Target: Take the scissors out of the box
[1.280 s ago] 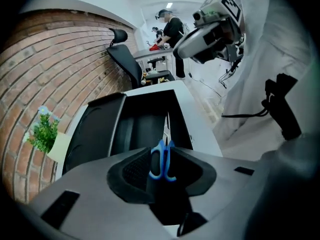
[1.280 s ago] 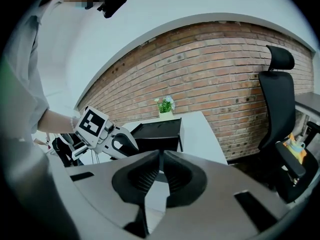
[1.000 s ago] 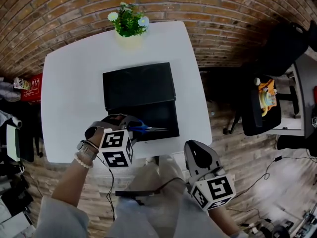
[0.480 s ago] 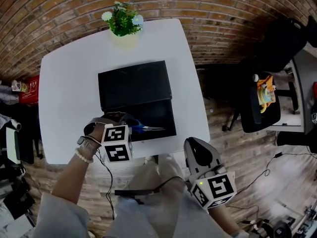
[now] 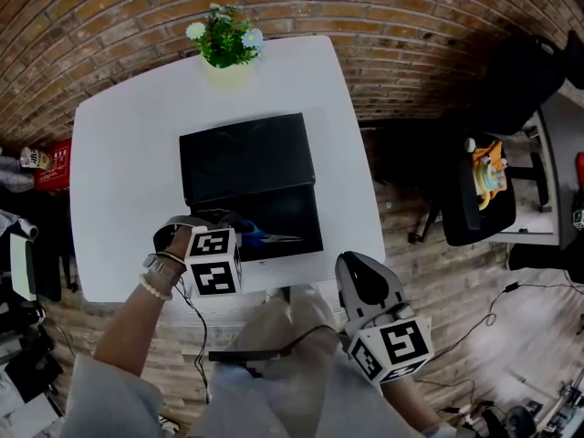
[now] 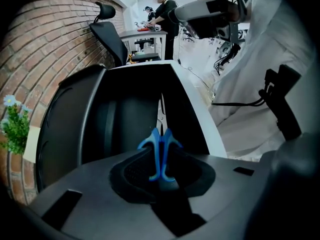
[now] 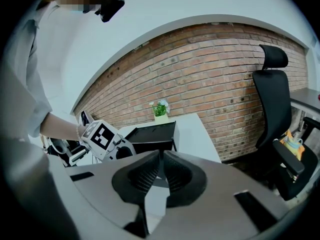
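Inside box (image 5: 297, 210) — scissors (image 5: 269, 236), blades barely visible

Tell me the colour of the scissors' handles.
Blue. The scissors show best in the left gripper view.

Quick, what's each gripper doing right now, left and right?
Left gripper: jaws have just been closing, now gripping the scissors by their blue handles.
Right gripper: jaws closed, nothing between them.
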A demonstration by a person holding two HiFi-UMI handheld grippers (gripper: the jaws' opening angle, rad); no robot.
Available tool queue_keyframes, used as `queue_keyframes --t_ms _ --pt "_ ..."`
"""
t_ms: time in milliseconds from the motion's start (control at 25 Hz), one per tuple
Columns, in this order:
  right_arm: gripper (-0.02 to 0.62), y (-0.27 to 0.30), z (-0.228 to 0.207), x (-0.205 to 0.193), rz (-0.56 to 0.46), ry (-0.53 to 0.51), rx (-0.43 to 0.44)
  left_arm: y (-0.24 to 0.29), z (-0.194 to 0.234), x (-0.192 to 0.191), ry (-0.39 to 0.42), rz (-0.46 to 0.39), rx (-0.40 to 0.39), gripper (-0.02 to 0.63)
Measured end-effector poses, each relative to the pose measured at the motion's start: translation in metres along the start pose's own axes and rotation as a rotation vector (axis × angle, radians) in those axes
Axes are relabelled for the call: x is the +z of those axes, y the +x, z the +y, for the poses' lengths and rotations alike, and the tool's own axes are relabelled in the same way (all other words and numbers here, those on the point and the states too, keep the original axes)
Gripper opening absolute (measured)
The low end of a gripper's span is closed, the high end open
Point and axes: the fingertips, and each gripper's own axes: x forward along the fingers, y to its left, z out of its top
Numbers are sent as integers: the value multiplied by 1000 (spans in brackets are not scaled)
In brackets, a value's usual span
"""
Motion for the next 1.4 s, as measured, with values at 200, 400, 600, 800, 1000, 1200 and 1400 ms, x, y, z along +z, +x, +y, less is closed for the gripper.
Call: queue_keyframes --t_ms 200,400,600,800,1000,1200,1400 --pt "55 0 2 3 -3 -10 4 -1 -3 -1 16 -12 15 102" --pt "55 -2 5 7 -10 -25 4 -7 0 0 -7 -41 66 100" --pt "55 -2 8 12 -15 -43 8 -21 1 3 -46 -85 111 100" --pt "55 -2 17 21 -25 -70 22 -40 2 6 -89 -135 169 100" --pt "55 0 29 34 -45 -106 40 -62 3 7 -156 -203 226 100" --pt "55 -1 39 52 -73 -138 56 -95 8 9 -261 -295 311 100" --pt "55 -2 47 71 -105 -190 69 -130 9 8 -339 -372 398 100"
